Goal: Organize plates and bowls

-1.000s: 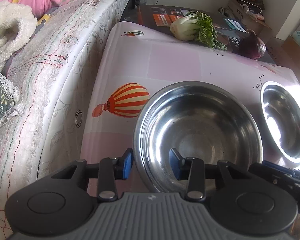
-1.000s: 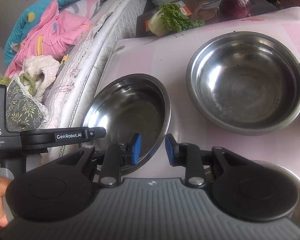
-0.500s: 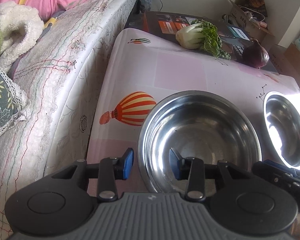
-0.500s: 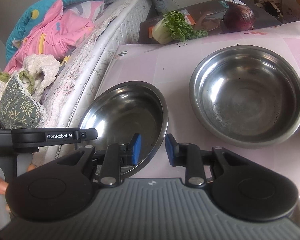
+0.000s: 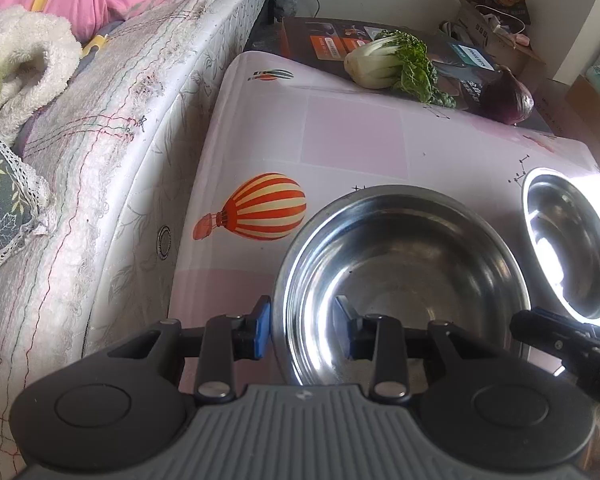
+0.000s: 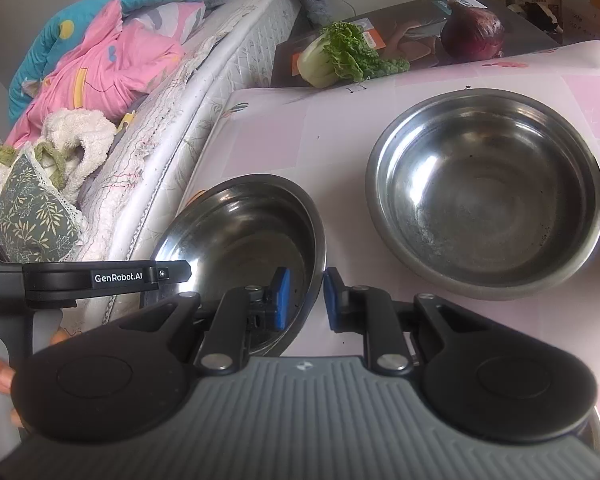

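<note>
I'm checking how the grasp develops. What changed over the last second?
Both grippers' jaws have just been closing across the rim of the nearer steel bowl: left gripper, right gripper, neither yet clamped. The larger steel bowl, green cabbage and purple onion stayed put.

Both grippers same build: left gripper (image 5: 303,328) and right gripper (image 6: 304,299) have blue pads on black finger links, silver pivot screws, two round black housings, and a ribbed grey plate with a small logo. Seen left of right gripper: black bar marked "GenRobot.AI", grey handle.
</note>
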### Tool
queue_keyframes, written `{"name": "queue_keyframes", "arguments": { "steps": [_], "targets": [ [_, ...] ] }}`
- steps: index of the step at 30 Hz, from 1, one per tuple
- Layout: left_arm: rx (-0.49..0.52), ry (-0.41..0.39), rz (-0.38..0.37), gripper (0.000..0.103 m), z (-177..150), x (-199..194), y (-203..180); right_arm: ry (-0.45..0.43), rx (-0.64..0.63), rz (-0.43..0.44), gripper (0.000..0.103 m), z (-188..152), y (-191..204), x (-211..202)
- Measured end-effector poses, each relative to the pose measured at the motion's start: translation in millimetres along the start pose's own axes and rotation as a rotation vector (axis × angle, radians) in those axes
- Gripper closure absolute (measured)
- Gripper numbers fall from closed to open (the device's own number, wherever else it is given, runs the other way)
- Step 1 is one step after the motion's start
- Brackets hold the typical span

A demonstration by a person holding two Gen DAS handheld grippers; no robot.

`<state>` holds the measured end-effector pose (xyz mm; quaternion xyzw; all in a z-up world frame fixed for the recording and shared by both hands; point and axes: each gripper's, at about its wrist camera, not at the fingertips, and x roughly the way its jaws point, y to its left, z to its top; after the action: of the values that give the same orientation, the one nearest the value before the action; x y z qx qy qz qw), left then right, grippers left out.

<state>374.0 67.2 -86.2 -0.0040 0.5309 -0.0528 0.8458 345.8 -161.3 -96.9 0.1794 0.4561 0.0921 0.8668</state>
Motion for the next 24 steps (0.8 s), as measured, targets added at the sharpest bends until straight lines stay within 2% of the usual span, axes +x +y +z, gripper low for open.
{"name": "queue_keyframes", "arguments": {
  "steps": [13,21,24],
  "targets": [
    [-0.006,0.006,0.017,0.067,9.5,13.7,-3.9,-0.004,0.026,-0.015,0.086,2.4,-4.4,8.9],
    [0.006,-0.008,0.049,0.078,9.4,14.0,-6.6,-0.015,0.014,-0.027,0.089,3.2,-2.7,12.3],
    [0.008,-0.01,0.047,0.078,8.4,12.4,-6.2,-0.019,0.007,-0.03,0.089,3.0,-3.0,11.6]
  ]
}}
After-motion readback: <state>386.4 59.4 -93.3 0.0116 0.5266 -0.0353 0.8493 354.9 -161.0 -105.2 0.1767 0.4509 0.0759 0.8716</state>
